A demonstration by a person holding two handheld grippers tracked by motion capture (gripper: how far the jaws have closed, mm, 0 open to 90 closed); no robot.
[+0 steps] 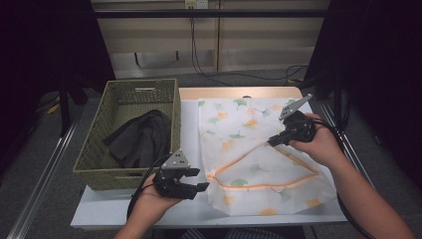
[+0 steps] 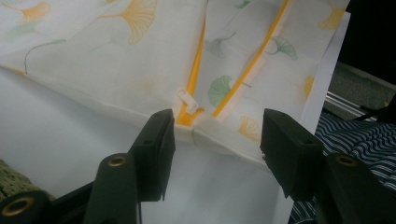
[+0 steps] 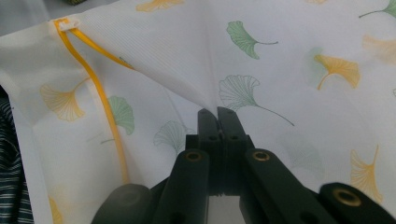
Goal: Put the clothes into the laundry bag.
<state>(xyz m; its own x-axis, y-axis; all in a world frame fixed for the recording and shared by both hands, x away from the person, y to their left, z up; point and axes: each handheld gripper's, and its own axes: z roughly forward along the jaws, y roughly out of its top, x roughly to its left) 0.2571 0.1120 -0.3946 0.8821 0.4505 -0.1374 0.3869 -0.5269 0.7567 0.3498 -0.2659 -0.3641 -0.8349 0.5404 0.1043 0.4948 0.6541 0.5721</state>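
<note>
A white mesh bag [image 1: 259, 149] printed with green and orange ginkgo leaves lies flat on the table. An orange zipper [image 1: 249, 185] runs along its opening. My right gripper [image 1: 271, 142] is shut on a pinch of the bag's upper layer [image 3: 205, 88] and holds it up in a small peak. My left gripper [image 1: 203, 179] stands open at the bag's near left corner. In the left gripper view the white zipper pull [image 2: 186, 97] lies just beyond the gap between the jaws [image 2: 217, 126], which touch nothing. The right gripper view shows the zipper's end [image 3: 70, 25] at top left.
A woven olive basket [image 1: 142, 82] stands left of the bag and holds a dark grey cloth [image 1: 142, 137]. The white table's front edge [image 1: 209, 221] runs close under my left hand. Cables hang by the wall at the back.
</note>
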